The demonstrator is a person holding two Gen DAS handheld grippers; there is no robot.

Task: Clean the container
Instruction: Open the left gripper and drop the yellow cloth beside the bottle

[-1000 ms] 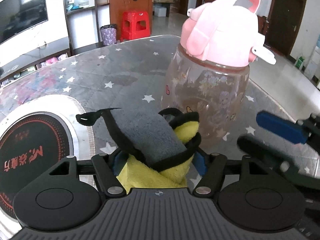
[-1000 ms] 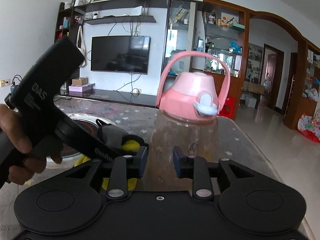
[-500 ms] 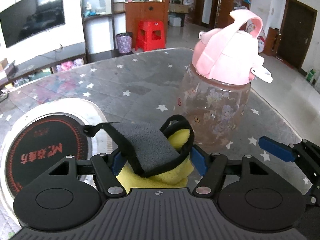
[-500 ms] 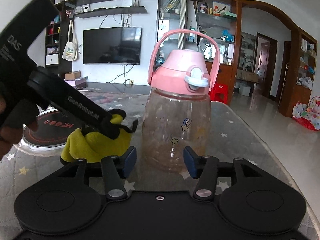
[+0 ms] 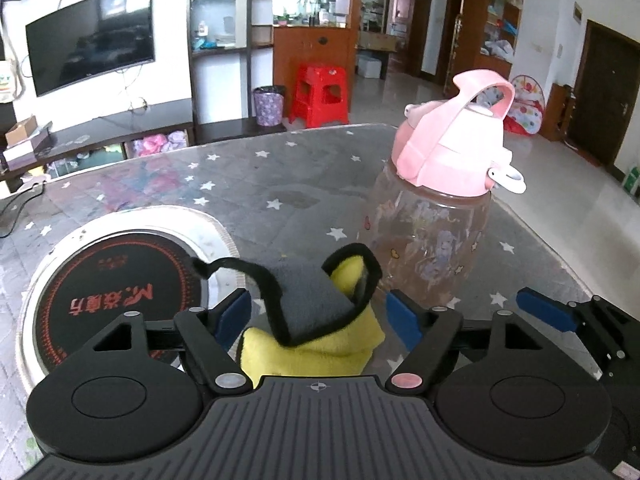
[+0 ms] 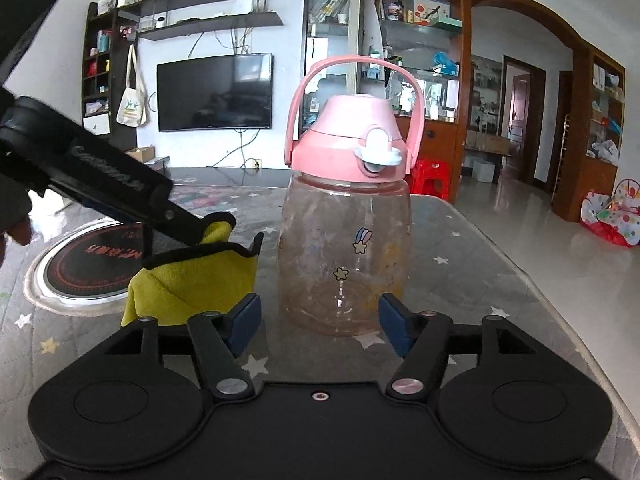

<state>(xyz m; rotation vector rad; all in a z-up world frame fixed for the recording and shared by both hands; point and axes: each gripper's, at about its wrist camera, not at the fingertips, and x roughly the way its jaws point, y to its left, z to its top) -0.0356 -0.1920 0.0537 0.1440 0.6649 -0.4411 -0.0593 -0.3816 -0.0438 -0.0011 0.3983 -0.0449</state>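
A clear bottle (image 6: 346, 256) with a pink lid and carry loop stands upright on the star-patterned table; it also shows in the left wrist view (image 5: 428, 240). My right gripper (image 6: 320, 326) is open, its blue pads just short of the bottle's base on either side. My left gripper (image 5: 318, 314) stands open around a yellow and grey cloth (image 5: 312, 320) with black trim, which lies between its pads, left of the bottle. The cloth also shows in the right wrist view (image 6: 192, 276) under the left gripper's body.
A round induction hob (image 5: 108, 292) is set in the table (image 5: 260, 184) at the left. The table's right edge runs close behind the bottle. A red stool (image 5: 320, 94) and a TV unit stand beyond the table.
Both grippers have drawn back from the bottle. The right gripper's jaws have opened wide off the bottle. The left gripper's jaws have spread and the cloth has come down to the table.
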